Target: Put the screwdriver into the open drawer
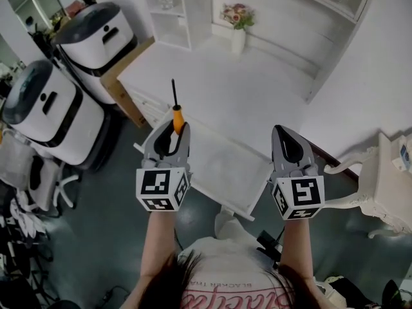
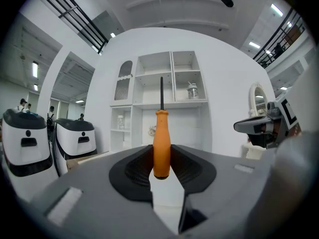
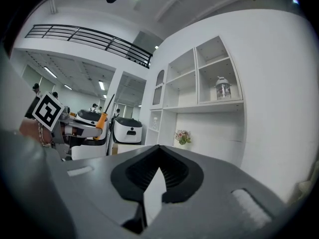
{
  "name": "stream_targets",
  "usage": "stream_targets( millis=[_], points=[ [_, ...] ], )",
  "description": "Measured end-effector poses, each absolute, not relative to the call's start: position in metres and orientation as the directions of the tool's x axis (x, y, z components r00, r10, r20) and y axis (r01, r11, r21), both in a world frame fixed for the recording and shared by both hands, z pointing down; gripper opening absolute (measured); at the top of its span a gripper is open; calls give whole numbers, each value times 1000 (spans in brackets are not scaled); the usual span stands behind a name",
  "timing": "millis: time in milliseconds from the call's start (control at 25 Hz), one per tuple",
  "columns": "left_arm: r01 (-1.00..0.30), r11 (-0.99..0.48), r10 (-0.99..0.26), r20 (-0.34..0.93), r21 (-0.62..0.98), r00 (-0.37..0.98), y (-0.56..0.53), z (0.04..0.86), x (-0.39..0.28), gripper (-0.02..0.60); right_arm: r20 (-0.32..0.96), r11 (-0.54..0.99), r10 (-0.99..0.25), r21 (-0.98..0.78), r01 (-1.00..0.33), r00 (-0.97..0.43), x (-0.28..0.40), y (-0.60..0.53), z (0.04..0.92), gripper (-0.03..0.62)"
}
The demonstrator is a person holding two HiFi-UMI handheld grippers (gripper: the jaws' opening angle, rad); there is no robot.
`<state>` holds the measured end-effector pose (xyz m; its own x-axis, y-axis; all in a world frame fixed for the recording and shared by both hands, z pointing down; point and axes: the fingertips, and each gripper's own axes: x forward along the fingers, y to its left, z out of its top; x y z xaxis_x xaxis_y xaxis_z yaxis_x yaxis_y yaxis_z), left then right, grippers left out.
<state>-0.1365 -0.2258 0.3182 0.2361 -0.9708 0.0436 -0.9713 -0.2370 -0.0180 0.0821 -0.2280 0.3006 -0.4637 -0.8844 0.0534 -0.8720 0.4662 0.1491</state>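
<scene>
A screwdriver (image 1: 177, 117) with an orange handle and a thin black shaft stands between the jaws of my left gripper (image 1: 172, 138), which is shut on the handle. In the left gripper view the screwdriver (image 2: 161, 142) stands upright in the left gripper (image 2: 161, 156), shaft pointing up. The open white drawer (image 1: 222, 172) juts out from the white desk (image 1: 225, 89), just beyond and between both grippers. My right gripper (image 1: 288, 143) hovers at the drawer's right end. Its tips meet in the right gripper view (image 3: 158, 169), with nothing between them. That view also shows the screwdriver (image 3: 102, 119) at far left.
Two white rounded machines (image 1: 45, 111) (image 1: 96, 34) stand left of the desk, beside a cardboard box (image 1: 122, 82). A vase of flowers (image 1: 238, 26) and a white shelf unit (image 1: 177, 11) sit at the desk's far side. A white ornate chair (image 1: 380, 188) is at the right.
</scene>
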Motion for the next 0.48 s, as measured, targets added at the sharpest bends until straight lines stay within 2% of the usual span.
stream_targets(
  millis=[480],
  points=[
    [-980,-195,-963,184,42,200,-276,370,-141,127,152,512,-855,96,-854,-496,80,-288,341,2]
  ],
)
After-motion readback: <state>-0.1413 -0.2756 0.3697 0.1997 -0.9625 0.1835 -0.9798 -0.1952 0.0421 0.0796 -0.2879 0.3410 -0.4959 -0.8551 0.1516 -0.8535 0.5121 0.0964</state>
